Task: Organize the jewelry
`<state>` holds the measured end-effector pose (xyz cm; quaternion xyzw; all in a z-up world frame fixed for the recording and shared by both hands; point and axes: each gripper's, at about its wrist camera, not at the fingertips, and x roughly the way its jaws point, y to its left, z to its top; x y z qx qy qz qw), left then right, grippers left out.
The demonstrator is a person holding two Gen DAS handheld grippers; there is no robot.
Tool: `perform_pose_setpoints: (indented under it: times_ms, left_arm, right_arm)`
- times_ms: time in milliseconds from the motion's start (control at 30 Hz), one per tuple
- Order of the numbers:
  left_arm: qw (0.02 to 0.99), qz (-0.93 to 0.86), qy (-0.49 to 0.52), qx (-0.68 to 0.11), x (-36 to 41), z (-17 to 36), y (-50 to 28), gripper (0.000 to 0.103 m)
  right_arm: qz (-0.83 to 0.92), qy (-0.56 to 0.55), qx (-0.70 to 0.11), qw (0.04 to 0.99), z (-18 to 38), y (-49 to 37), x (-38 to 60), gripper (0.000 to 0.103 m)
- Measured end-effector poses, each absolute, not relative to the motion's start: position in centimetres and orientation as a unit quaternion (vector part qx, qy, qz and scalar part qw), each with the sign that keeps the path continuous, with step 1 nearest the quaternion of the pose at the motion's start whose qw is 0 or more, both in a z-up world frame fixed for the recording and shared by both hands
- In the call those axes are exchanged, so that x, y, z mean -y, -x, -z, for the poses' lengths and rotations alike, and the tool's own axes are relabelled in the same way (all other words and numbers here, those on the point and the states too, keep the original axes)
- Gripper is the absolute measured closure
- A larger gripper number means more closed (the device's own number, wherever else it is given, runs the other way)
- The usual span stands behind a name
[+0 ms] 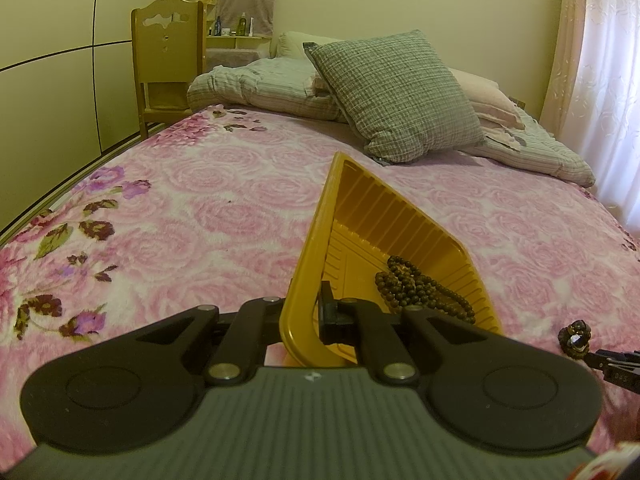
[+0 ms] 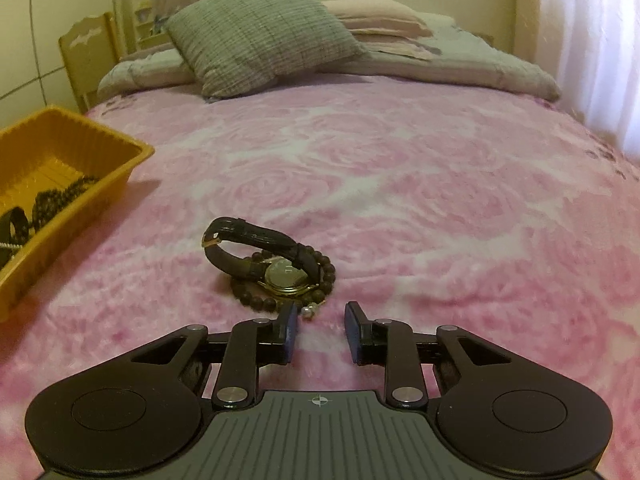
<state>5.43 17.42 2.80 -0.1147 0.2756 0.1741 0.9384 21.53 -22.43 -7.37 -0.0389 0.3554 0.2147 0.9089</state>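
My left gripper (image 1: 308, 312) is shut on the near wall of a yellow plastic tray (image 1: 316, 240) and holds it tilted. A dark bead necklace (image 1: 420, 290) lies inside it. The tray also shows at the left of the right wrist view (image 2: 100, 192). My right gripper (image 2: 320, 332) is open and empty, just short of a black-strap watch (image 2: 260, 248) that lies on a dark bead bracelet (image 2: 326, 280) on the bed. A small pearl piece (image 2: 310, 311) lies by its left fingertip. The watch pile also shows at the right edge of the left wrist view (image 1: 576, 338).
The pink floral blanket (image 2: 400, 160) covers the bed. A grey checked cushion (image 1: 396, 96) and folded bedding lie at the head. A wooden chair (image 1: 168, 64) stands at the far left. A curtain (image 1: 608, 80) hangs on the right.
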Motion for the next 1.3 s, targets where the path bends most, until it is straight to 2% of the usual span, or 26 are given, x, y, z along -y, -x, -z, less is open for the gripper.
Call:
perform_pose_setpoints:
  times_ms: [33,67,400,667,1067,1133,1200,1300]
  left_arm:
    - [0.938,-0.174,0.115,-0.275,-17.5,-2.8,-5.4,0.097]
    - [0.938,-0.174,0.114,-0.276,-17.4,-2.8,-5.4,0.097]
    - [0.939,-0.174,0.115,-0.275,-17.4,-2.8,-5.4,0.097]
    - [0.938,-0.174,0.115,-0.275,-17.3,-2.7,-5.4,0.097]
    - [0.938,-0.174,0.116,-0.275,-17.2,-2.6,-5.4,0.097]
    - [0.938,-0.174,0.116,-0.275,-17.2,-2.6,-5.4,0.097]
    - [0.938,-0.174,0.116,-0.275,-17.1,-2.5,-5.4,0.097]
    - [0.938,-0.174,0.117,-0.275,-17.1,-2.6,-5.4,0.097]
  right_arm:
    - [-0.214,0.041,-0.354,0.909,7.4,-21.5,22.4,0.084]
    - [-0.215,0.040,-0.353,0.910,7.3,-21.5,22.5,0.096]
    - [-0.228,0.053,-0.315,0.920,4.7,-19.5,21.8,0.096]
    - [-0.352,0.024,-0.276,0.894,0.5,-16.9,15.0,0.096]
    - [-0.479,0.029,-0.281,0.831,0.5,-14.2,6.5,0.096]
    - [-0.481,0.031,-0.283,0.829,0.6,-13.9,6.4,0.094]
    - [-0.470,0.024,-0.283,0.836,0.6,-14.0,6.8,0.081]
    - [-0.439,0.012,-0.275,0.855,0.5,-14.6,8.7,0.074]
